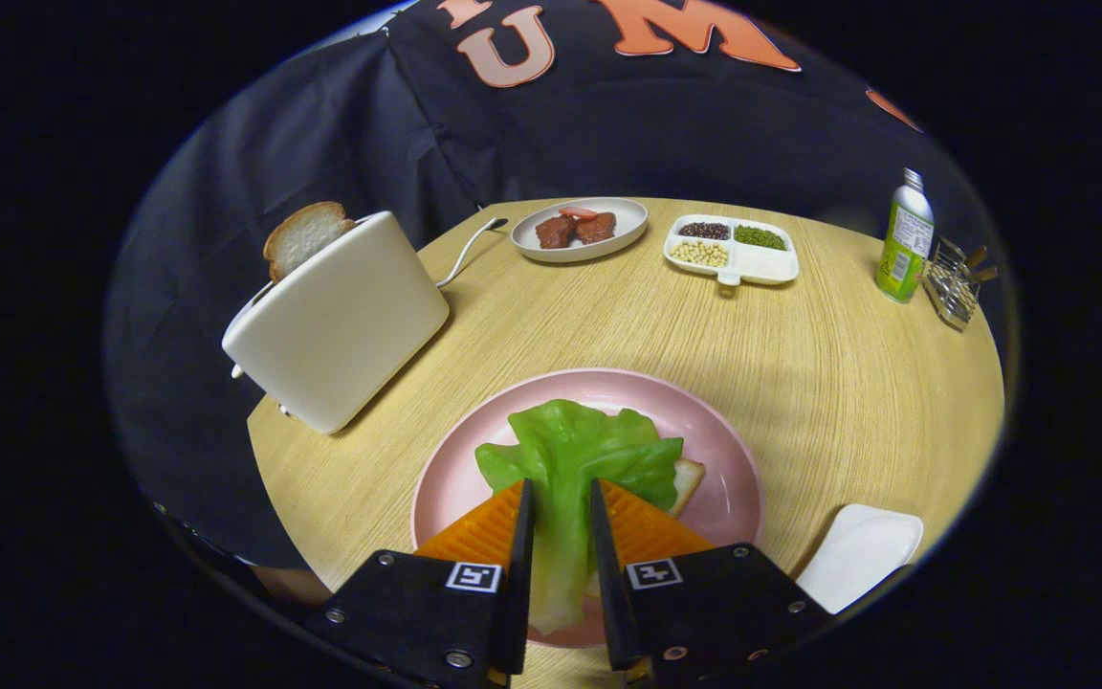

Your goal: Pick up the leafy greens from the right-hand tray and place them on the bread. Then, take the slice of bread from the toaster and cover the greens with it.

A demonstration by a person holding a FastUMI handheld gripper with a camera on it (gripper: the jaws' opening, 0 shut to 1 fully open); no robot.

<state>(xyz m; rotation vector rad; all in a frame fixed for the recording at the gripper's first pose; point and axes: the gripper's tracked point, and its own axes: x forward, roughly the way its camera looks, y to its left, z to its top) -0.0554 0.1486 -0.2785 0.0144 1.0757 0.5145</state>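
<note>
Two fingers of your gripper (561, 498) stand close together with the pale stem of the leafy greens (570, 450) running between them; both appear to press on it, so read this as a pinch on the stem. The gap is narrow and nothing else sits in it.

Just ahead of the fingertips, the leaf fans out wide and lies over the pink plate (733, 459). At the leaf's right edge a corner of the bottom bread (687, 476) pokes out from under it, touching the leaf. Greens are over the bread, but your grip is not yet let go, so call that first step nearly done, not done.

Beside the plate, to the right of the fingers, a white tray (862, 550) sits on the counter (608, 325), bare where it shows. Likely the source of the greens.

Farther off to the left stands the white toaster (341, 321), tilted in this view, with the slice of bread (304, 234) upright in its slot, top half sticking out. Untouched; the covering step is all ahead of you.

Beyond, across the counter: a shallow white dish (522, 239) with reddish meat pieces, a divided dish (771, 268) holding beans and grains in separate cells, and well to the right a green bottle (905, 244) just beside a small wire rack (953, 287).

Left to do, by my judgement: release the stem, back off, go for the toaster slice, lay it over the greens.
</note>
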